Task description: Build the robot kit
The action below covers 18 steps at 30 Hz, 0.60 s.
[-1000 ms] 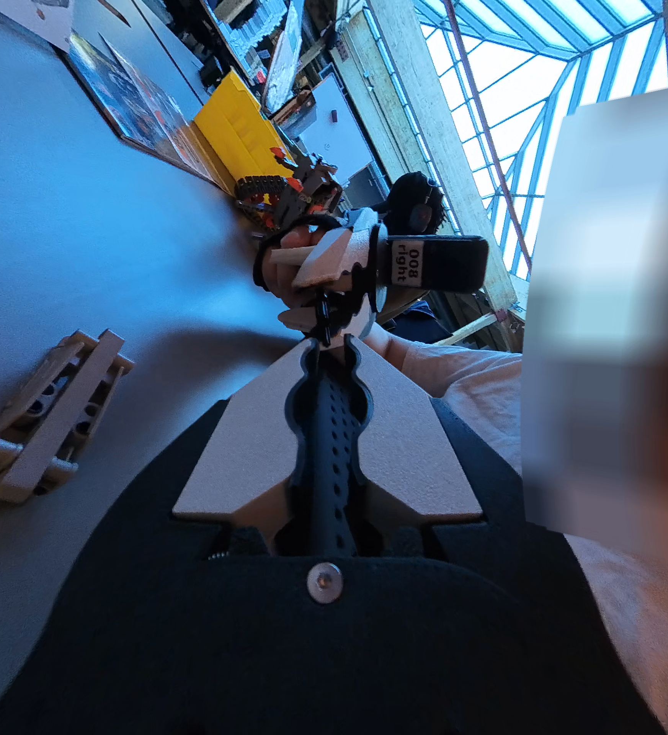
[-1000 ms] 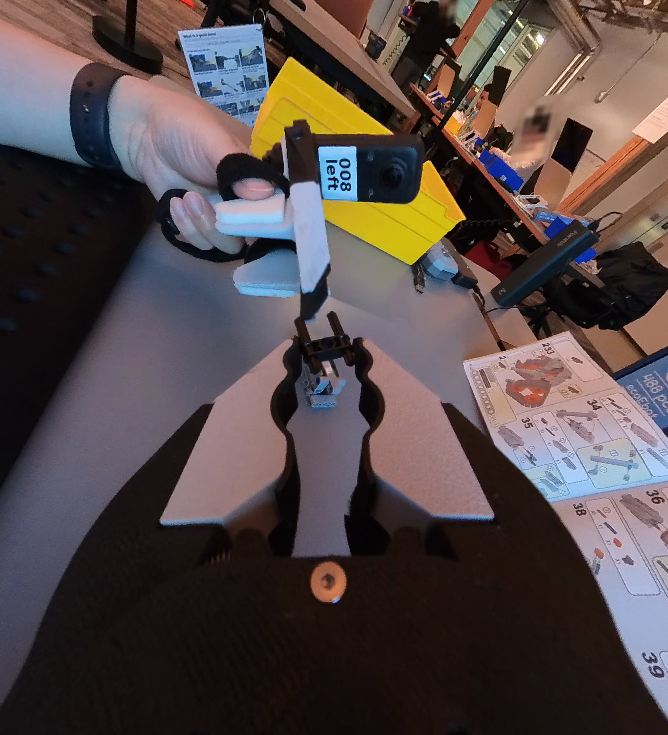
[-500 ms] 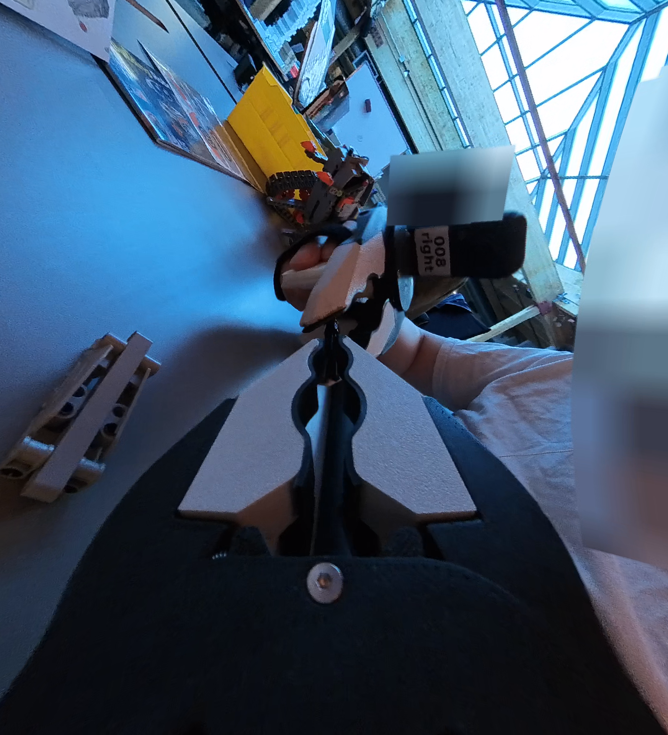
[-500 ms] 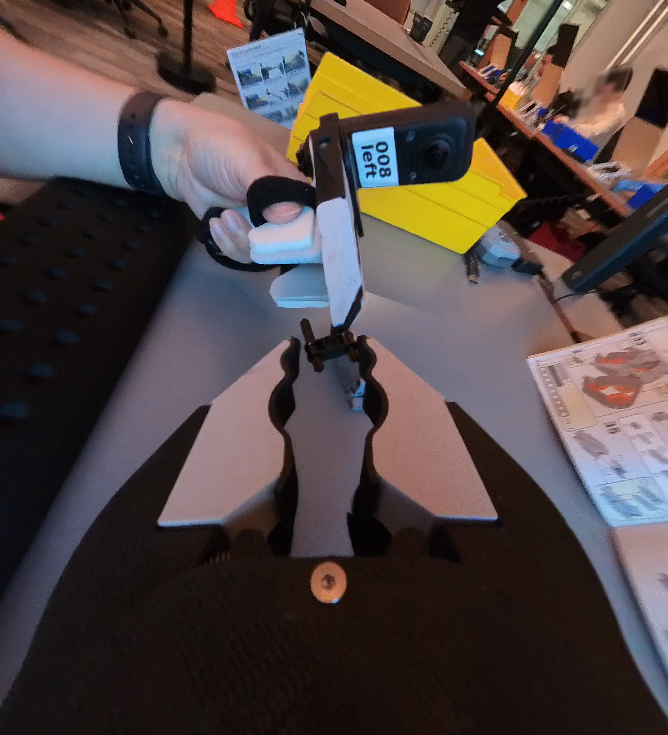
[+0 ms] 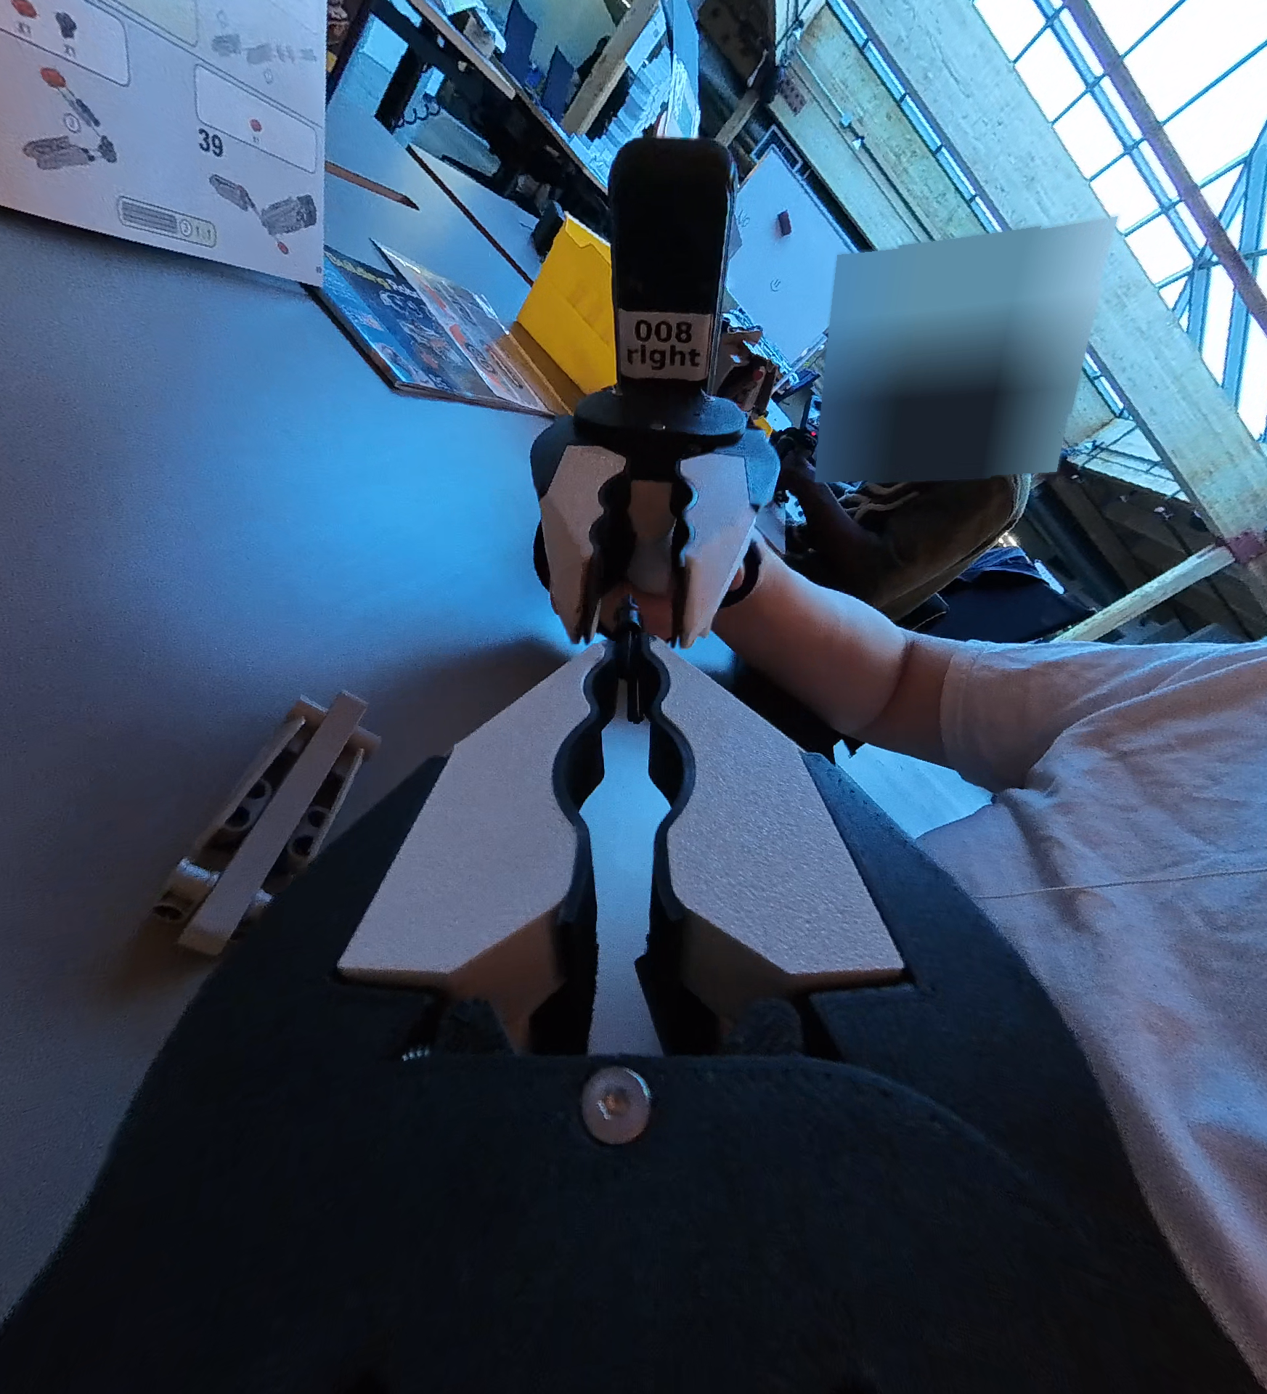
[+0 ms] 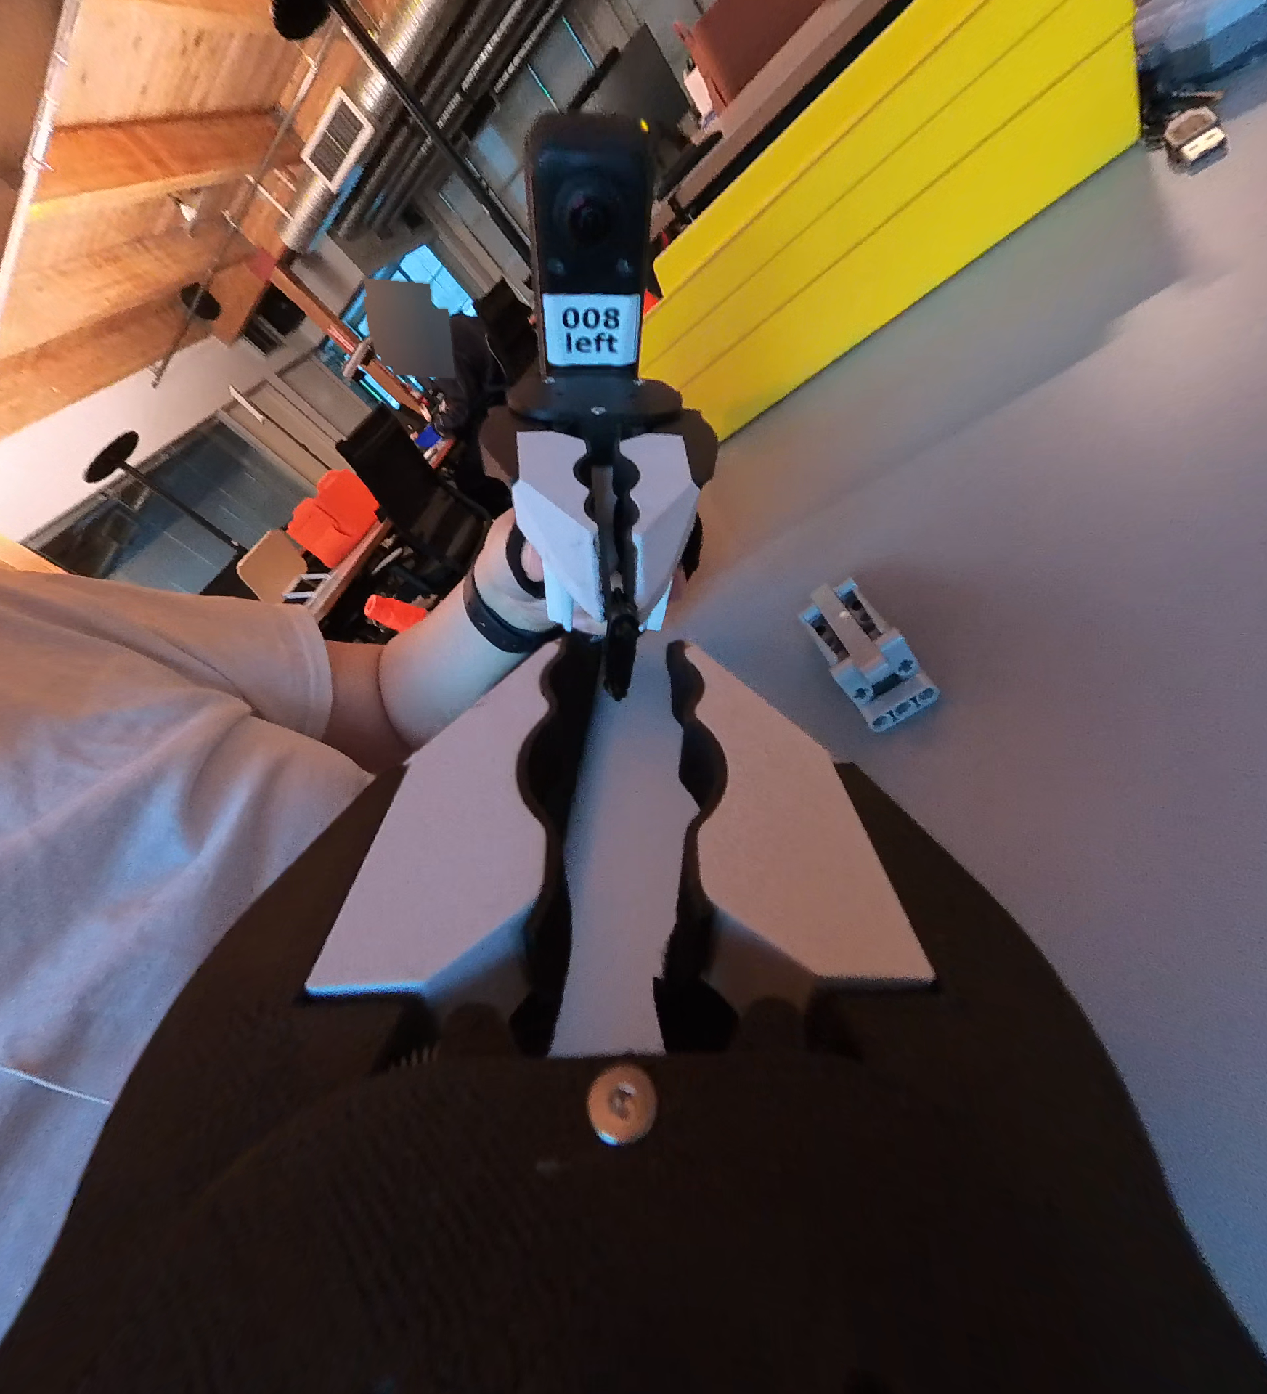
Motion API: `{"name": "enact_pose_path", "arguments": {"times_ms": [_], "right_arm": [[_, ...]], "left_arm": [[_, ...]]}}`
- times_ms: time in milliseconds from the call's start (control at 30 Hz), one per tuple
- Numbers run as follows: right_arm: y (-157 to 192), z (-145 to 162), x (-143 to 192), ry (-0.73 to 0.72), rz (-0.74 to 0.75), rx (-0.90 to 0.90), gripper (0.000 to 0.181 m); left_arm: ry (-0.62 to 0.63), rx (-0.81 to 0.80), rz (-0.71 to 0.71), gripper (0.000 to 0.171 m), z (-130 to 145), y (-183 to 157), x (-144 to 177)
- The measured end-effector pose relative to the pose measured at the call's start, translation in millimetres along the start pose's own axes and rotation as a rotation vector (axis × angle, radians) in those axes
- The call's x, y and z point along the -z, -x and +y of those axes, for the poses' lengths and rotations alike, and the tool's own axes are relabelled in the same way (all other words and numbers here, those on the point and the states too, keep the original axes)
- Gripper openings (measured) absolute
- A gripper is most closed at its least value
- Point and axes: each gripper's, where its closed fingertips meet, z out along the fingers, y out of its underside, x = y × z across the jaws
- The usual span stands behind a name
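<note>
Left wrist view, left tool pinching black pin, right tool spread facing it, grey brick beside.

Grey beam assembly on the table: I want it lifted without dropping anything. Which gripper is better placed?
Probably right. The right gripper is open and empty, and the grey beam assembly lies just beside it. The left gripper is shut on a small black connector piece.

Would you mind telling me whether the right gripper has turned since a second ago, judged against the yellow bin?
Yes. The right gripper now faces the left gripper head-on, its camera upright beside the yellow bin, not sideways as before.
</note>
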Motion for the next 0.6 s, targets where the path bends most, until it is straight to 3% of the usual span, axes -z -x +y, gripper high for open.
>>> {"name": "enact_pose_path", "arguments": {"times_ms": [100,233,333,500,600], "right_arm": [[2.7,3.4,-1.5,0.017,-0.021,-0.005,0.007],[0.9,6.8,0.4,0.057,-0.002,0.000,0.007],[-6.3,14.2,12.4,0.193,0.124,0.124,0.007],[-15.4,25.1,39.8,0.466,0.399,0.450,0.007],[-13.1,31.3,36.2,0.498,0.400,0.479,0.008]], "left_arm": [[0.004,0.001,0.005,0.002,0.9,-0.8,-1.0],[0.017,0.004,0.009,0.002,2.9,-0.8,-2.3],[0.023,-0.038,-0.058,0.019,1.7,7.7,0.1],[0.098,-0.239,-0.130,0.024,9.9,4.9,-10.0],[0.168,-0.319,-0.169,0.025,19.9,7.6,-19.1]]}}
